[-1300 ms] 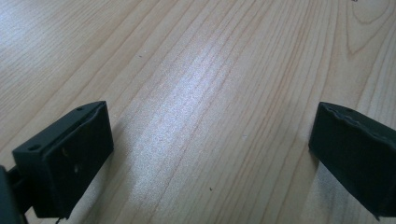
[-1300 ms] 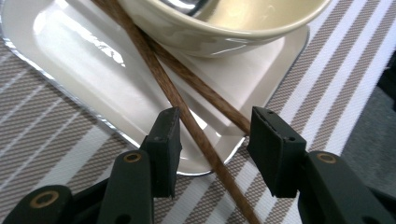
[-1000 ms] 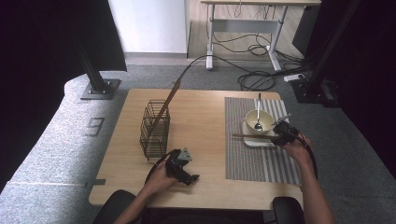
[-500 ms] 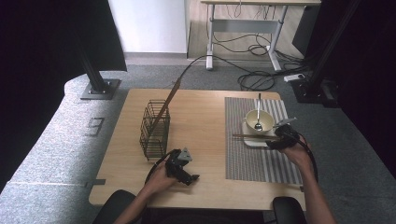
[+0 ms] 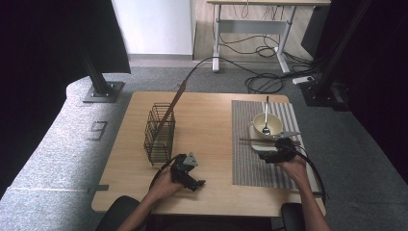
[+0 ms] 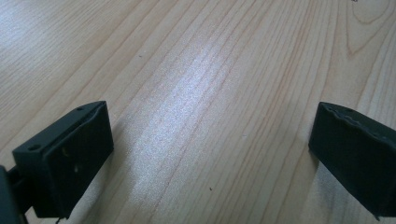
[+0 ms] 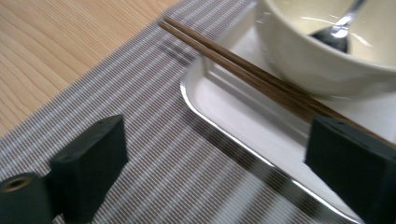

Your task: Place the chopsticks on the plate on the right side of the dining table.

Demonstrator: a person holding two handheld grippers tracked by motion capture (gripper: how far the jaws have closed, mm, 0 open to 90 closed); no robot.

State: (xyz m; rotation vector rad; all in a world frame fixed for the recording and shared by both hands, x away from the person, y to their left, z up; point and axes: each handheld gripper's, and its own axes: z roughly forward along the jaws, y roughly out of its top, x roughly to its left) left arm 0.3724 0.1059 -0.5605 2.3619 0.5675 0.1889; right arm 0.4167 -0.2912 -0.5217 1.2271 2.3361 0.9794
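As its fingers opened, the right gripper [image 5: 263, 156] left the chopsticks [image 5: 260, 141].

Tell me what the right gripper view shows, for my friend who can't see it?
Brown chopsticks lie across a white tray on a striped mat, beside a cream bowl holding a spoon. The right claw stands open and empty.

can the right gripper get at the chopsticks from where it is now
Probably yes. The right gripper has just been opening, with nothing between its jaws, and the chopsticks lie bare across the white tray just ahead, beside the bowl.
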